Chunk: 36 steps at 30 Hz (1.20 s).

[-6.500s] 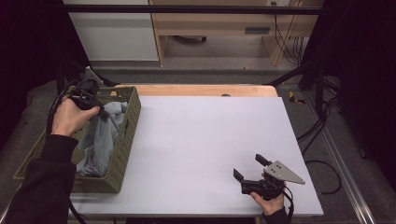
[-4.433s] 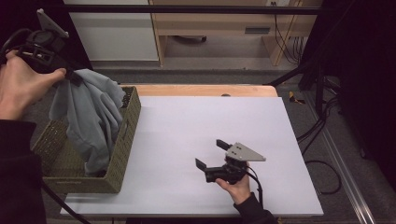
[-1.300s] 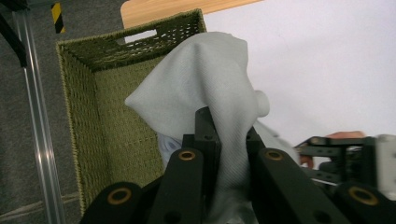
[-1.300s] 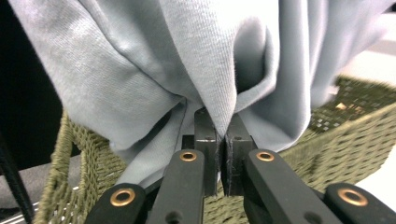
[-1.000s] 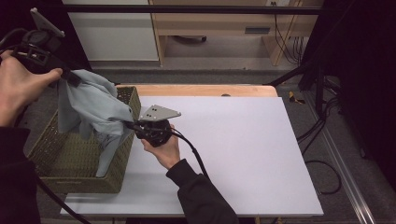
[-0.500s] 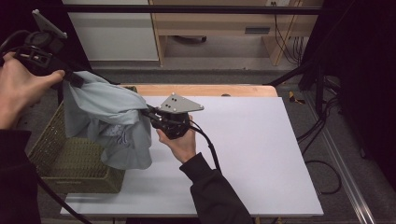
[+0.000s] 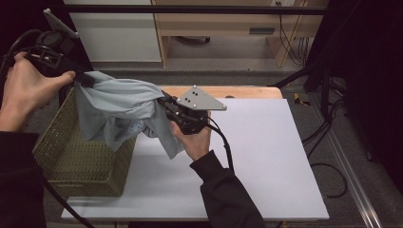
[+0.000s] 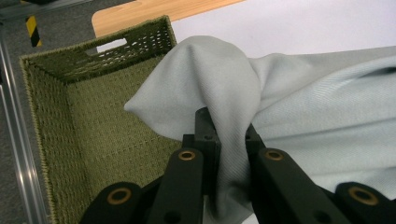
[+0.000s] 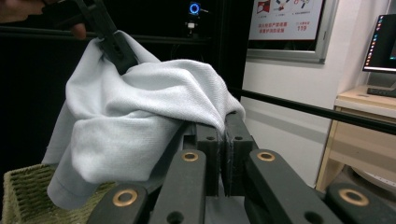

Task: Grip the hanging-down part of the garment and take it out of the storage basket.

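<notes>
Grey cloth held up between two hand-held grippers

The left hand-held gripper [image 7: 84,79] and the right hand-held gripper [image 7: 164,102] each grasp the grey cloth [image 7: 121,107], stretched above the green basket [image 7: 78,159] and the surface [image 7: 266,156].

we see a table [image 7: 266,156] with a pale, smooth top and a wooden strip along its far edge. directly on it, at the left end, stands a green woven basket [image 7: 81,161], its near corner close to the table's front edge.
</notes>
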### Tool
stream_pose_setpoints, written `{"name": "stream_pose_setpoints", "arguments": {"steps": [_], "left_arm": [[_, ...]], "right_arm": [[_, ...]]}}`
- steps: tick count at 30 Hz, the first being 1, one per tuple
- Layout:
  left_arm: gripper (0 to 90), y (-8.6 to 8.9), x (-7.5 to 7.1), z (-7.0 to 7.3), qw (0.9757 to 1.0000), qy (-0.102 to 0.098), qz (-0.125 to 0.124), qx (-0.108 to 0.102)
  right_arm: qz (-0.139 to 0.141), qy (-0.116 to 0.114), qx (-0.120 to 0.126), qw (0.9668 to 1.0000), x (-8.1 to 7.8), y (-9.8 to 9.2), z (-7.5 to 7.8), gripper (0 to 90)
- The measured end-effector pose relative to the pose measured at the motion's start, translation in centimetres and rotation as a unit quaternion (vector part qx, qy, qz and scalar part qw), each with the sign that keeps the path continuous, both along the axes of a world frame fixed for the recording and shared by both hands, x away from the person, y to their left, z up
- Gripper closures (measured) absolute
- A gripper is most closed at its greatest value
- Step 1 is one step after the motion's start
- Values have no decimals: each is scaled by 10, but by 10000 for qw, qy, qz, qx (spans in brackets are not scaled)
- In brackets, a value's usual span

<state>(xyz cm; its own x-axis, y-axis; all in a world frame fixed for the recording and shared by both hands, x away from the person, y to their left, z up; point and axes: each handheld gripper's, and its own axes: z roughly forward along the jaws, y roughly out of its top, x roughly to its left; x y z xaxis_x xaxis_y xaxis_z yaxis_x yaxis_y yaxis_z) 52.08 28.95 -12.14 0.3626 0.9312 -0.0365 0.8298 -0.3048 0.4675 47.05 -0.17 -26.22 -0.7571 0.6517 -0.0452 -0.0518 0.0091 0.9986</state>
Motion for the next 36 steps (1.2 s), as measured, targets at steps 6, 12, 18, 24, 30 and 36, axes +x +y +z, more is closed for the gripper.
{"name": "stream_pose_setpoints", "arguments": {"steps": [6,12,18,24,30,36], "left_arm": [[834,-2,0,-1,10000,6,1,24],[833,-11,3,-7,9999,74,-99,56],[833,-16,5,-13,9998,117,-119,100],[833,-18,6,-17,9997,145,-133,119],[833,-16,6,-20,9998,138,-134,86],[833,-16,7,-26,9997,174,-173,59]], "right_arm": [[178,321,-410,9985,2,-1,-22,871],[370,820,-689,9936,6,2,-62,862],[452,1194,-914,9876,7,17,-93,791],[728,1420,-1066,9814,5,24,-104,521],[820,1340,-804,9843,-7,7,-96,356],[271,1083,-524,9924,-16,-32,-84,186]]}}
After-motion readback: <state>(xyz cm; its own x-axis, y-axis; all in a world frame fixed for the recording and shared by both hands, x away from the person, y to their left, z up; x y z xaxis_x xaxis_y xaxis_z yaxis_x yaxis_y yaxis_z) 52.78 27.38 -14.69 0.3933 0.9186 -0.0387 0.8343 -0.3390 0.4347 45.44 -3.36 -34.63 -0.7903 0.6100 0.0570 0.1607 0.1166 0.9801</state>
